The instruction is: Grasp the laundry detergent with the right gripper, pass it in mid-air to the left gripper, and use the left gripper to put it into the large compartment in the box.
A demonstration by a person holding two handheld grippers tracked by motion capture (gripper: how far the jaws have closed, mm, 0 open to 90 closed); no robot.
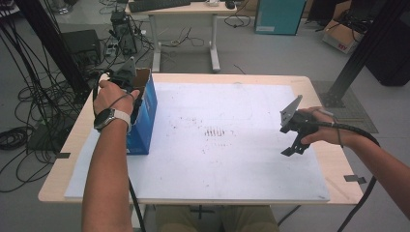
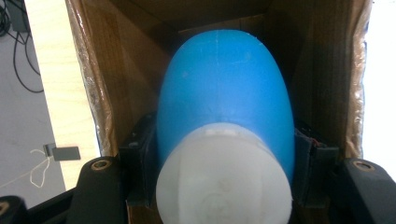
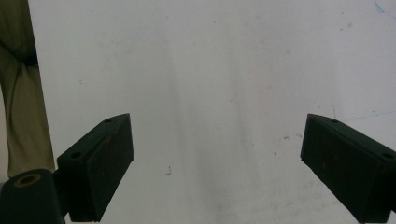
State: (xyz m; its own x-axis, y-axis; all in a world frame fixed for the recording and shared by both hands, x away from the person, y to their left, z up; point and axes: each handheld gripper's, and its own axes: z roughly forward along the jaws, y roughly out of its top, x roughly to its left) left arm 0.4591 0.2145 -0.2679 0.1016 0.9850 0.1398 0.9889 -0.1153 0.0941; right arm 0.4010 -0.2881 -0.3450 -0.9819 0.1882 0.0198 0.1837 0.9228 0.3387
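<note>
A blue bottle (image 2: 224, 88) with a white cap (image 2: 224, 179) is gripped between the fingers (image 2: 137, 163) of the left gripper (image 2: 224, 172), which are clenched on its sides just beyond the cap. Past the fingers, the bottle's body is seen reaching into an open cardboard box (image 1: 145, 113) at the left edge of the surface (image 1: 217, 159). The right gripper (image 3: 215, 163) is held over the bare white surface, its fingers (image 3: 100, 163) spread wide with nothing between them.

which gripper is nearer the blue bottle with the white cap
Left. The left gripper has its jaws clamped on the blue bottle inside the cardboard box. The right gripper hovers open over the white mat, far across the table.
</note>
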